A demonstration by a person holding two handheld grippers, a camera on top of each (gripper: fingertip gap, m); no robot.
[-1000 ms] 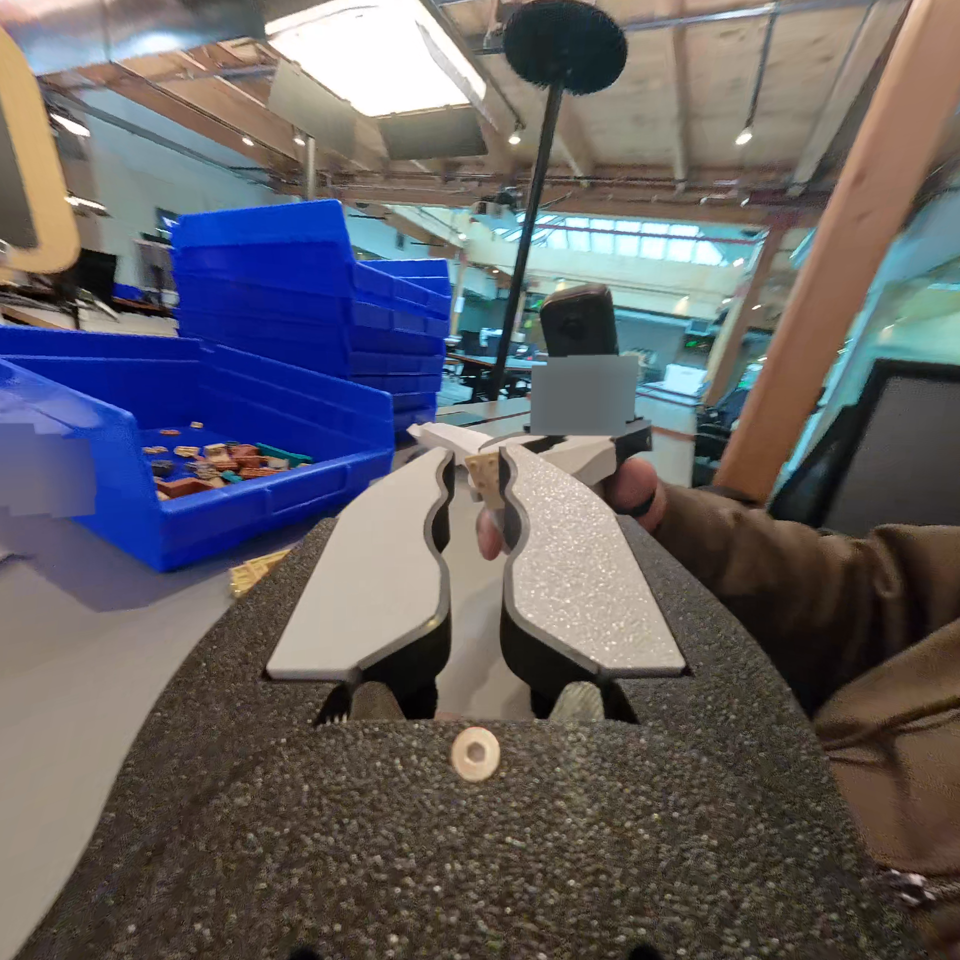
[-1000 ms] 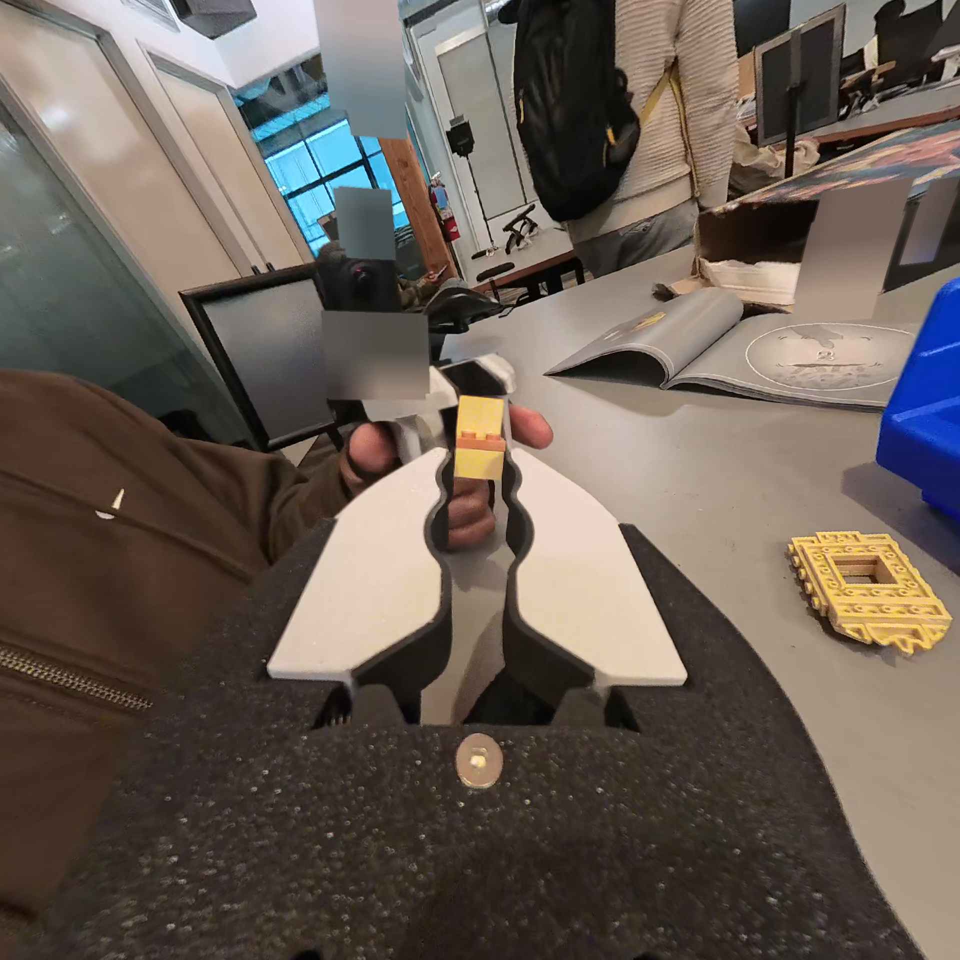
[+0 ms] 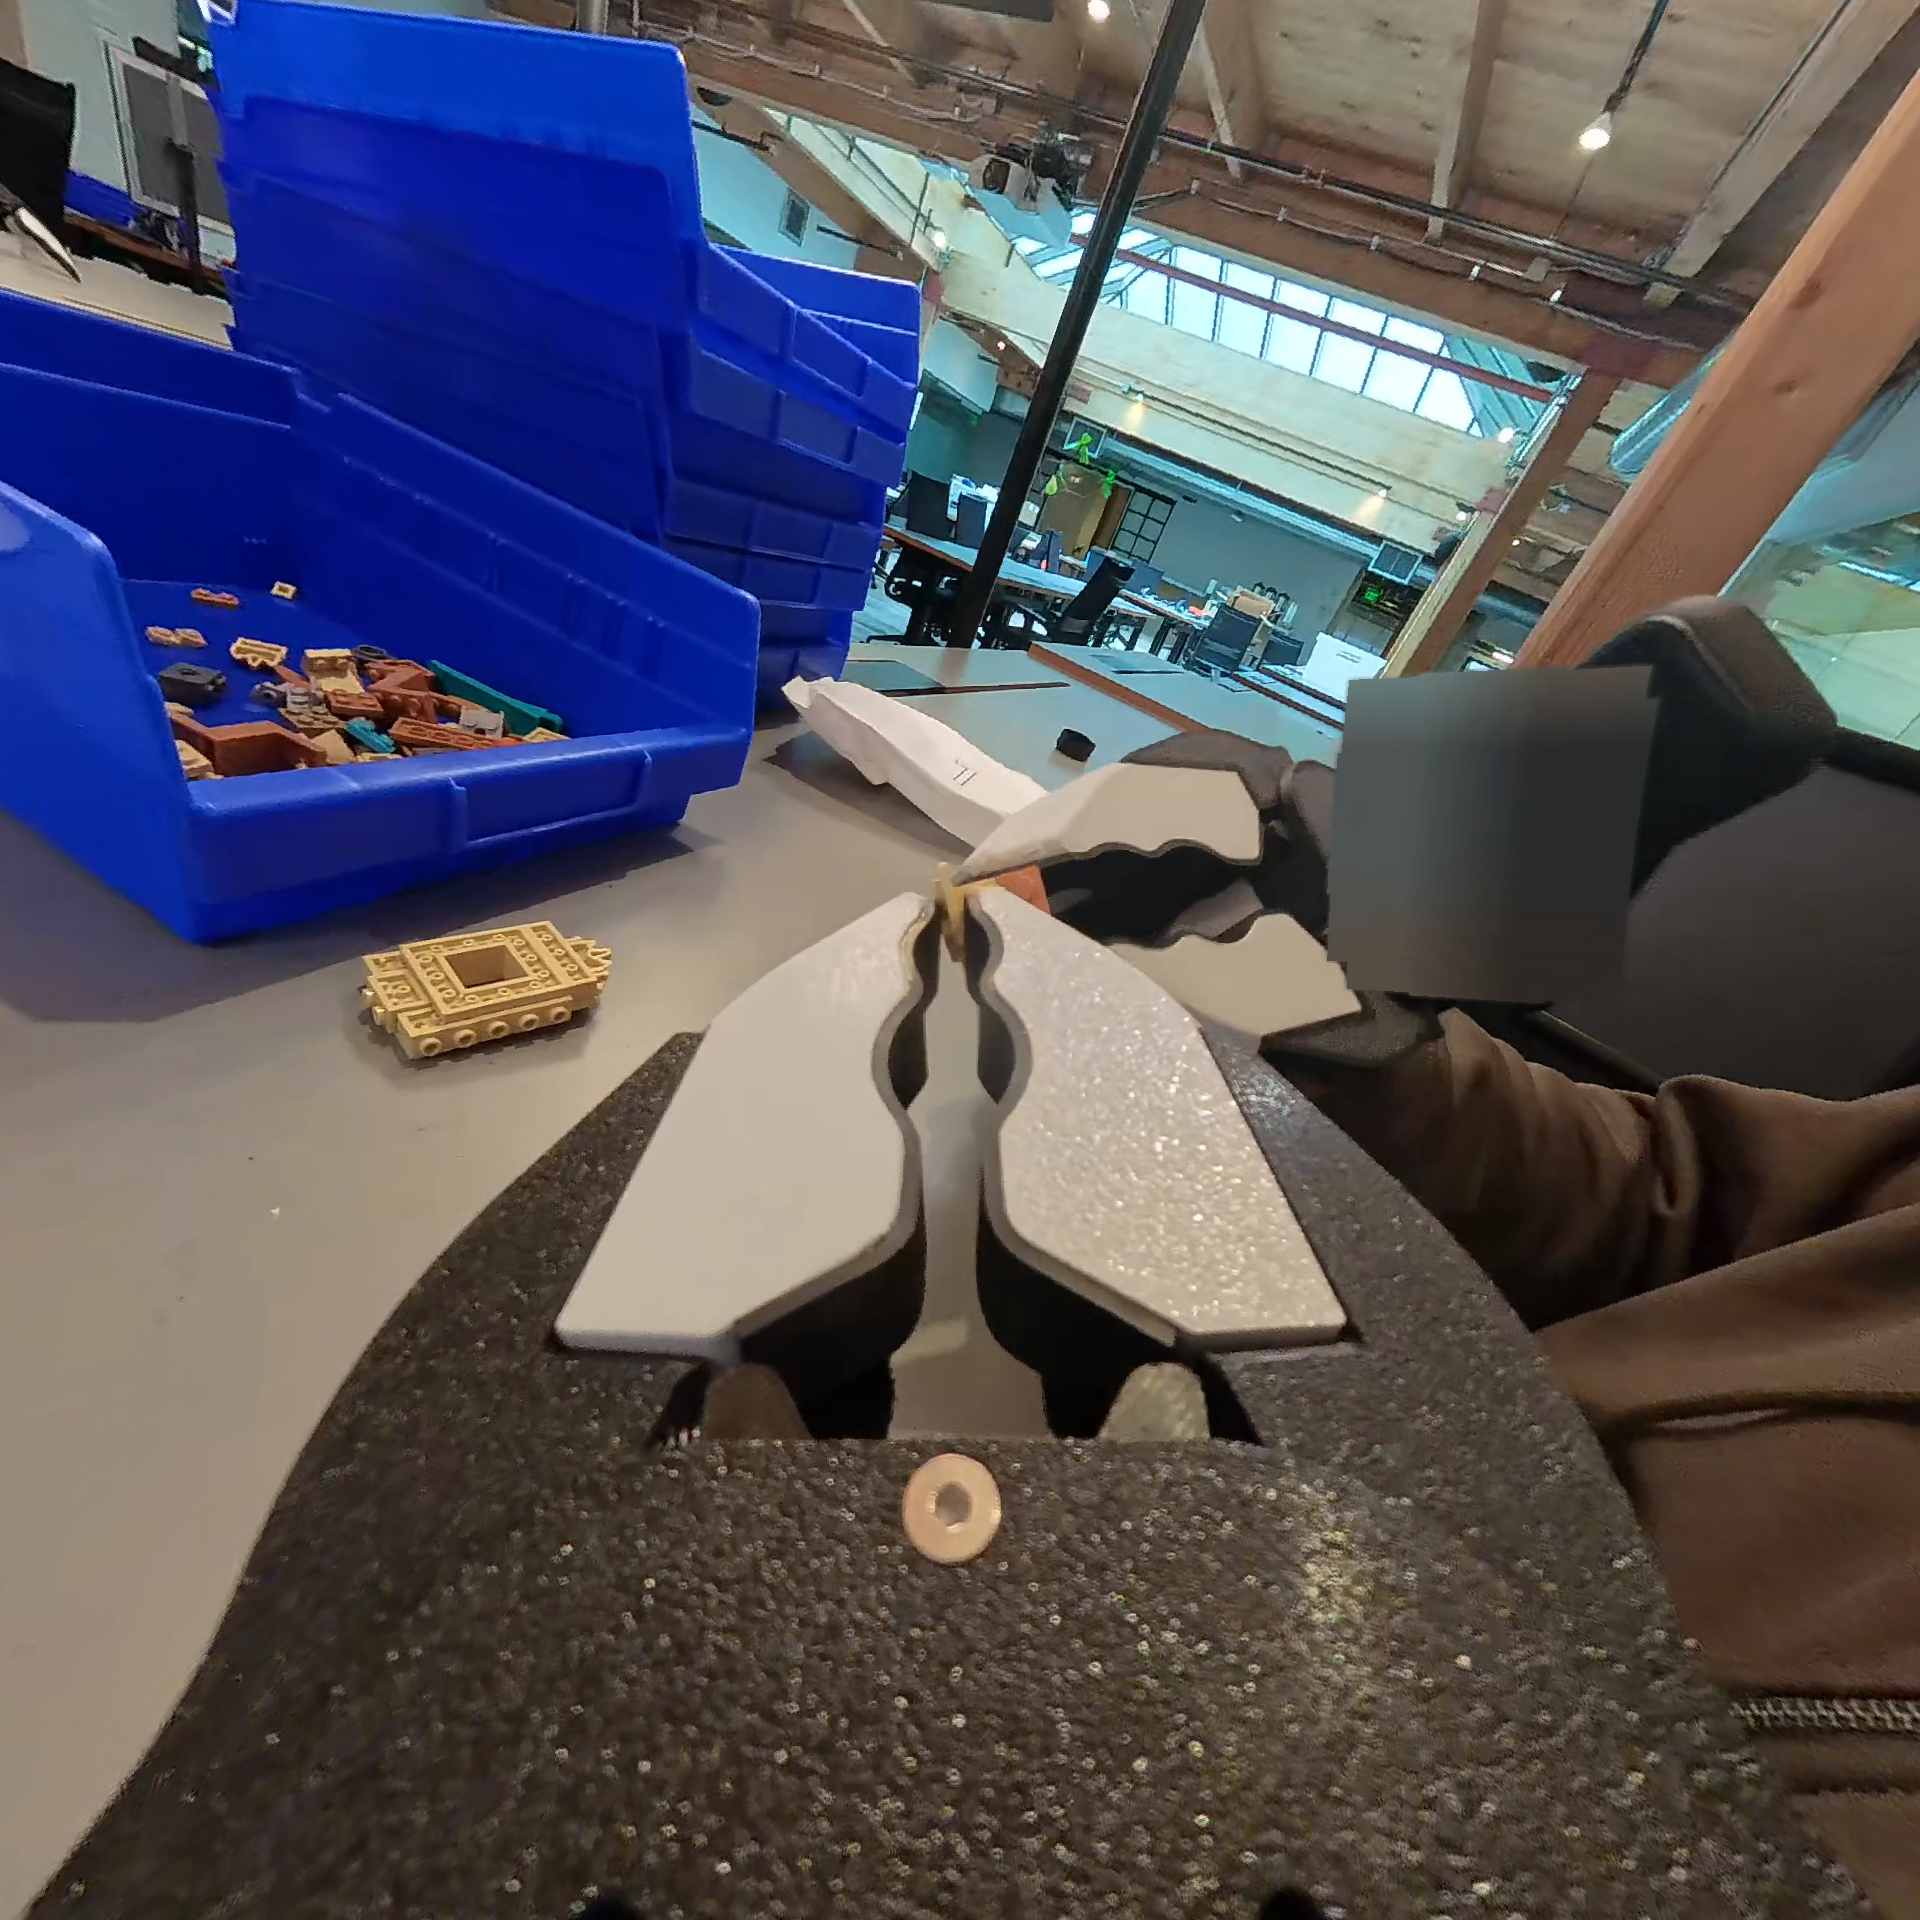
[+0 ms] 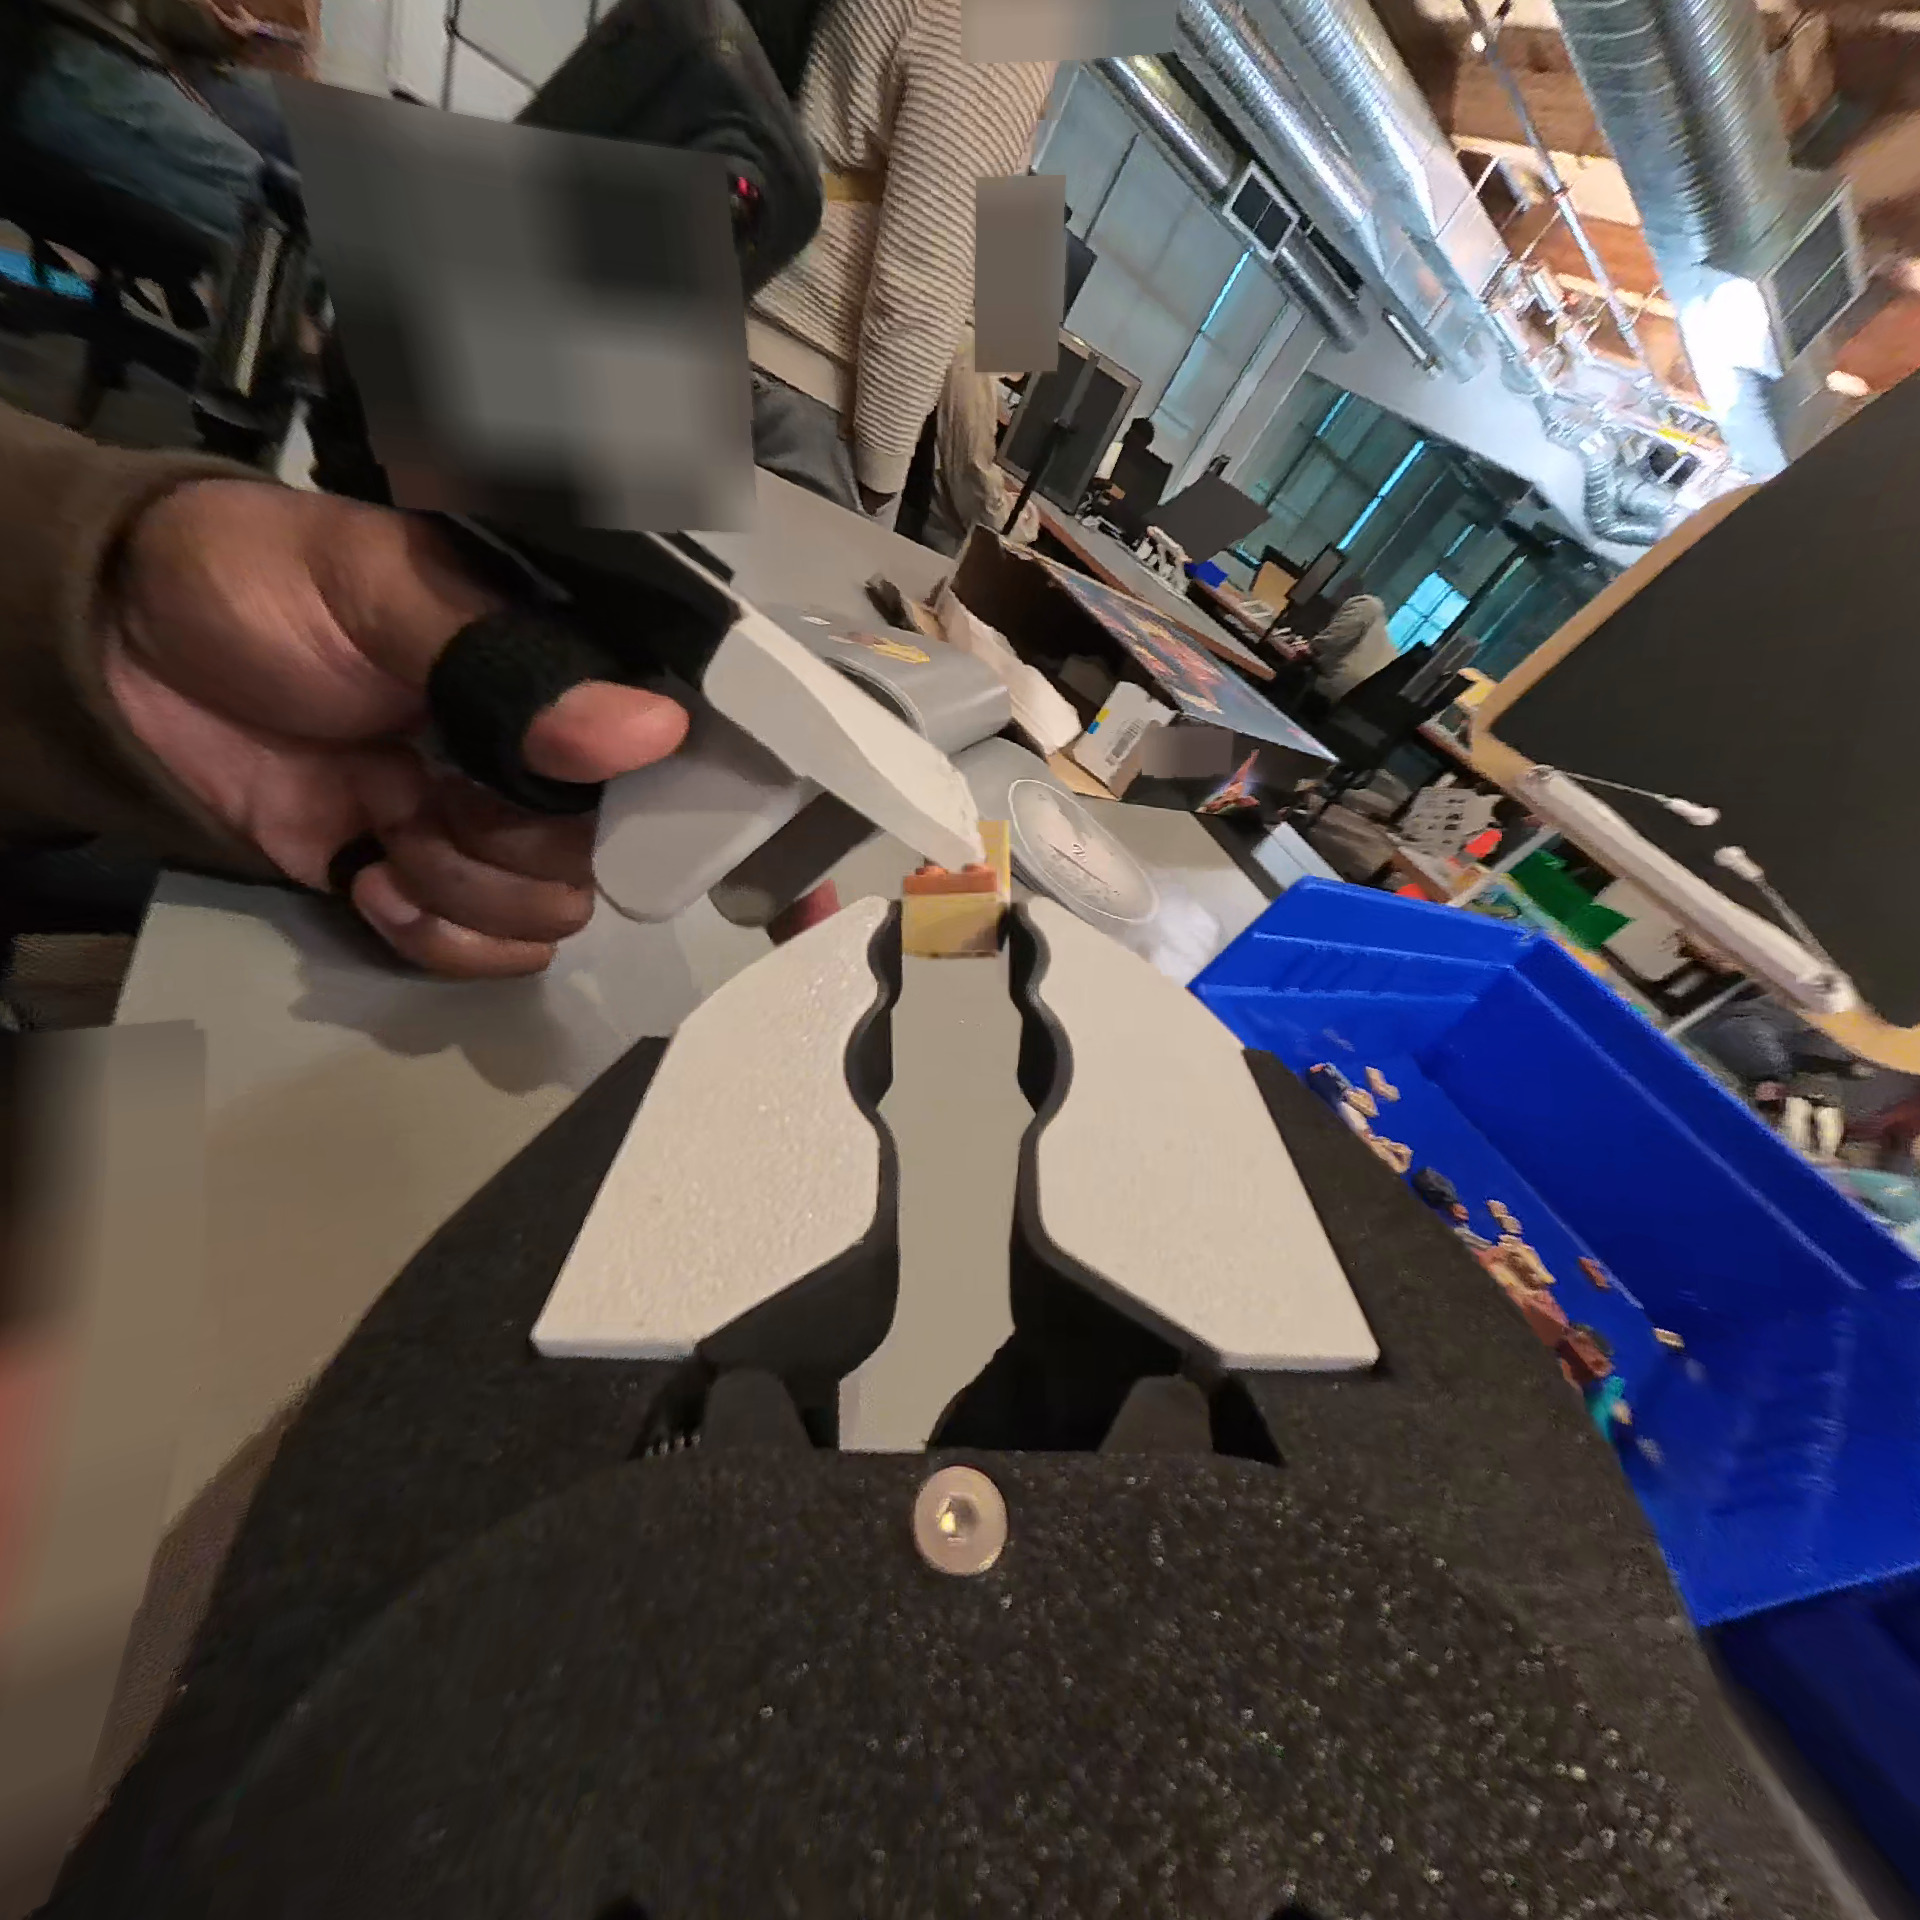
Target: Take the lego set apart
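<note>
Grey worktop (image 3: pixel 260 1195) in an open workshop with timber ceiling beams, carrying an open blue plastic bin (image 3: pixel 447 831) of loose toy bricks, a stack of empty blue bins (image 3: pixel 520 312) behind it, a flat tan square brick frame (image 3: pixel 483 987) and a crumpled white paper (image 3: pixel 904 748). Above the worktop the left hand-held gripper (image 3: pixel 951 914) is closed almost fully, its tips pinching a thin tan plastic plate (image 3: pixel 950 925) seen edge-on. The right hand-held gripper (image 4: pixel 954 920) stands moderately apart with both pads pressed on the side faces of a small tan toy brick (image 4: pixel 948 930) topped by an orange-brown studded plate (image 4: pixel 956 883); the thin tan plate stands upright against the brick's far right edge, so the two grippers meet at one small assembly held in the air. A person's hand (image 4: pixel 312 727) works the left gripper. Judged from their look, these pieces are very light, rigid and smooth-sided, likely to pivot or slip if pinched near a corner; flat opposite faces offer the surest hold, the thin plate by its two broad faces. Compared with a second earlier, the left jaws have narrowed from a wider stance, the left view has dropped from ceiling toward worktop, the right gripper now enters from the side instead of head-on, and the right view is tilted; the brick remains clamped in the right gripper
</note>
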